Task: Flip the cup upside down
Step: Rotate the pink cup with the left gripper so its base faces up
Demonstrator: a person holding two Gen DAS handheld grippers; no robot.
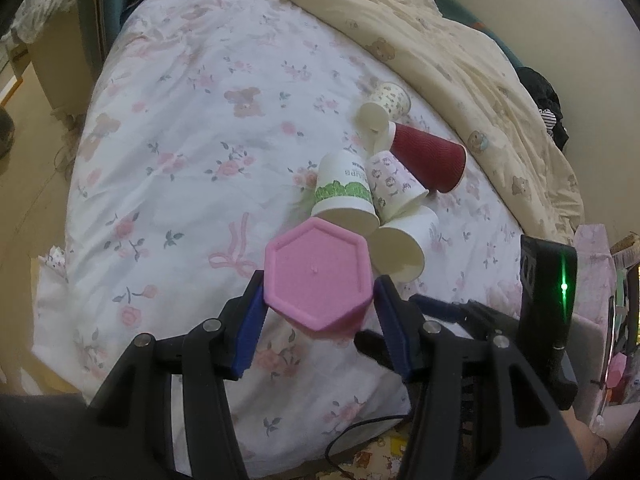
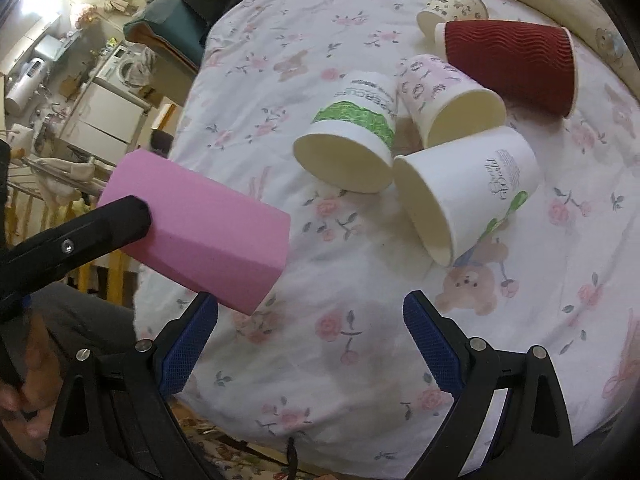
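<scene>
My left gripper (image 1: 320, 300) is shut on a pink hexagonal cup (image 1: 318, 278), held above the bed with its flat bottom toward the camera. In the right wrist view the same pink cup (image 2: 208, 232) lies on its side in the air, with a black left finger (image 2: 100, 224) against it. My right gripper (image 2: 312, 344) is open and empty, just right of and below the pink cup, over the sheet.
Several paper cups lie on their sides on the floral sheet (image 2: 360, 360): a green-banded one (image 2: 352, 132), a white one (image 2: 468, 192), a pink-patterned one (image 2: 448, 96), a red ribbed one (image 2: 512, 64) and a small patterned one (image 2: 452, 4). A beige quilt (image 1: 460, 40) lies behind.
</scene>
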